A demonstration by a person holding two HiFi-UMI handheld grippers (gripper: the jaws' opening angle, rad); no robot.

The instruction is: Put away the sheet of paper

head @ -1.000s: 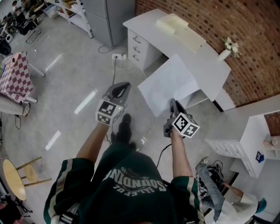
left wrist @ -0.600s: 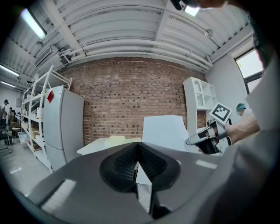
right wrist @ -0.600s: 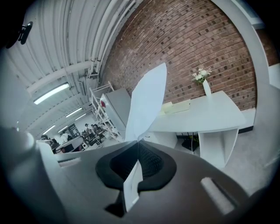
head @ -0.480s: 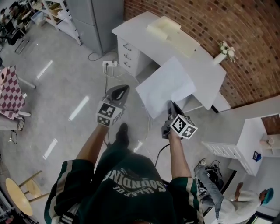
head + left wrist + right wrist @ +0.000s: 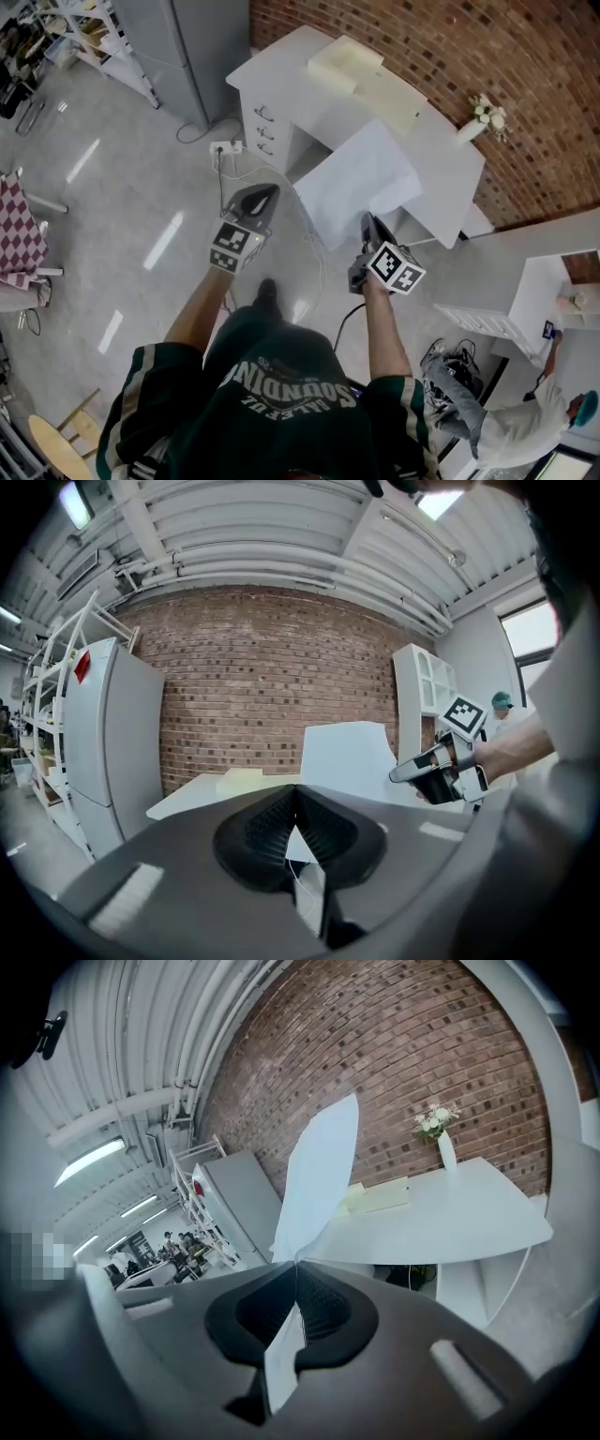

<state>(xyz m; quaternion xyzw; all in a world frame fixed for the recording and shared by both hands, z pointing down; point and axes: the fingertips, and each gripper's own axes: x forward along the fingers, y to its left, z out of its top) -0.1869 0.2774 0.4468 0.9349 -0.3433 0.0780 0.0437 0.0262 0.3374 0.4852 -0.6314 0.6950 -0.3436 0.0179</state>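
While the person stands on the grey floor point(image 5: 141, 187) facing a white desk point(image 5: 300, 80), the sheet of paper point(image 5: 361, 183) is off every surface and carried in the air by the right gripper point(image 5: 367, 223) alone. Its jaws are pressed together on the sheet's near edge; the right gripper view shows the paper passing between the ribbed pads, with a short tail hanging below them and the main body rising above. From that pinch the sheet fans up and away from the person, so its long run points toward the desk and its far edge hangs over the desk's near side as the head view sees it, though whether it touches the top cannot be told. The left gripper point(image 5: 262, 192) is level with the right one, off to the sheet's left and clear of it; its jaws meet at the tips with nothing between them. The desk lies straight ahead of the held sheet, with a stack of cream pads point(image 5: 347, 64) at its far end, a small vase of flowers point(image 5: 483, 117) by the brick wall point(image 5: 450, 37), and drawers point(image 5: 265, 127) on its left face. Since the right hand is both holder and nearer hand, the coming move looks like a forward carry, free end leading; which spot is meant for the sheet is not evident.
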